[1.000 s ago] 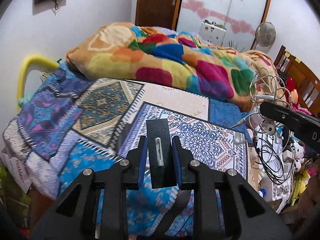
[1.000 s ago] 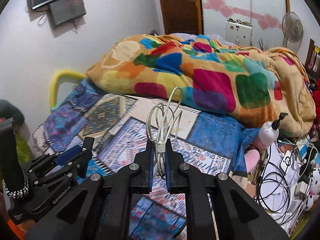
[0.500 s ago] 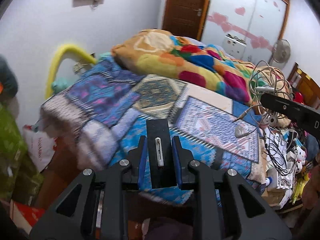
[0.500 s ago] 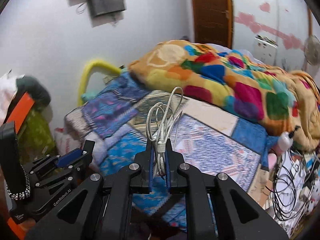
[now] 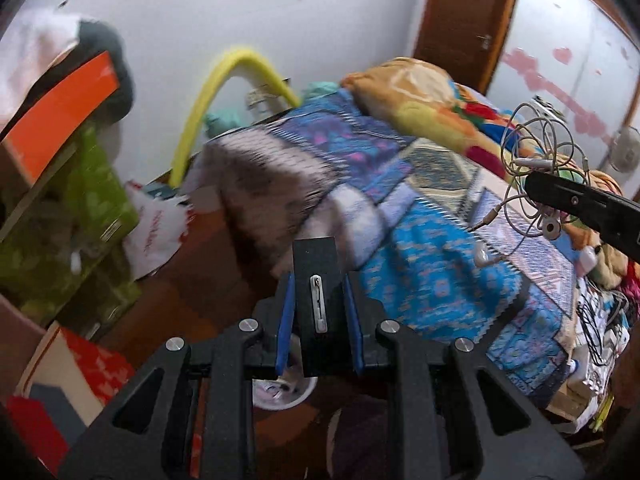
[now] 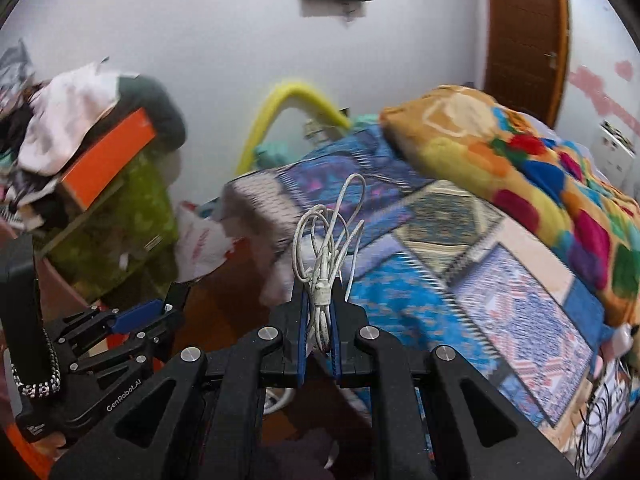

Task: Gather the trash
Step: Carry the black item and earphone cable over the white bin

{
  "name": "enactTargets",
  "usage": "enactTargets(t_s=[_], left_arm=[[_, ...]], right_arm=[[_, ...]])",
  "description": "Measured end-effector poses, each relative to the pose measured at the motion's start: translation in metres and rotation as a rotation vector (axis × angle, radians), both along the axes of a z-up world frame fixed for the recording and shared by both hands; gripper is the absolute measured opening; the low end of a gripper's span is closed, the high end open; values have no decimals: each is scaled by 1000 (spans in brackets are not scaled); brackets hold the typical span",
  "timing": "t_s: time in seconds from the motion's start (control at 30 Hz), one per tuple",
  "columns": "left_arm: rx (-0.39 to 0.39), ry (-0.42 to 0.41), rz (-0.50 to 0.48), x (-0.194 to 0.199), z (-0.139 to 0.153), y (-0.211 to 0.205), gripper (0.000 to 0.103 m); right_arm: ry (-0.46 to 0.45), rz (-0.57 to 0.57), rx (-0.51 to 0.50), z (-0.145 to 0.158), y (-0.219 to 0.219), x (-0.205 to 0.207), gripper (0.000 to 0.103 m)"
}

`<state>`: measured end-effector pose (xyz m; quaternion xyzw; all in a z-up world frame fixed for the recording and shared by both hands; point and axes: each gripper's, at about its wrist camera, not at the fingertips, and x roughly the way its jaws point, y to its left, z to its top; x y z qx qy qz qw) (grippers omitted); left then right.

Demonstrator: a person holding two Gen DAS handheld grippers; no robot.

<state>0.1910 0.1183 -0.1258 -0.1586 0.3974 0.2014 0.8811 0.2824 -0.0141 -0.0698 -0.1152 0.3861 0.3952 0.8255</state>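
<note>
My left gripper is shut on a flat black card with a small silver pin on it, held upright in the air over the floor beside the bed. My right gripper is shut on a tangled white cable, its loops standing above the fingers. The right gripper with the cable also shows at the right of the left wrist view, and the left gripper at the lower left of the right wrist view. A white round container shows below the left fingers on the floor.
A bed with a patterned blue cover and a colourful blanket fills the right. A yellow hoop, a green box, an orange box, clothes and a white plastic bag stand at the left. Cables lie at the far right.
Both grippers have swung left and back from the bed, still holding the card and the cable. The floor and the clutter on the left have come into view.
</note>
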Motion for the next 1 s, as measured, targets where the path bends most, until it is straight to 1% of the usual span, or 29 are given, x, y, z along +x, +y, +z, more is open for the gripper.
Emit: enactTargets(t_s=[0.2, 0.37, 0.53, 0.63, 0.73, 0.9, 1.0], left_arm=[[-46, 36, 79, -27, -23, 34, 24], [-94, 93, 115, -37, -56, 52, 24], [-165, 179, 143, -41, -104, 66, 24], [-191, 226, 145, -39, -126, 70, 24], [-236, 265, 156, -38, -151, 76, 24], [-295, 309, 172, -36, -180, 84, 24], [-336, 322, 166, -34, -192, 88, 24]], right_arm=[[41, 103, -45, -24, 43, -20, 9], [78, 186, -128, -56, 79, -32, 9], [152, 246, -229, -100, 110, -37, 9], [200, 273, -283, -124, 124, -40, 9], [256, 290, -329, -148, 135, -41, 9], [339, 316, -403, -186, 156, -41, 9], [383, 335, -430, -203, 168, -43, 11]])
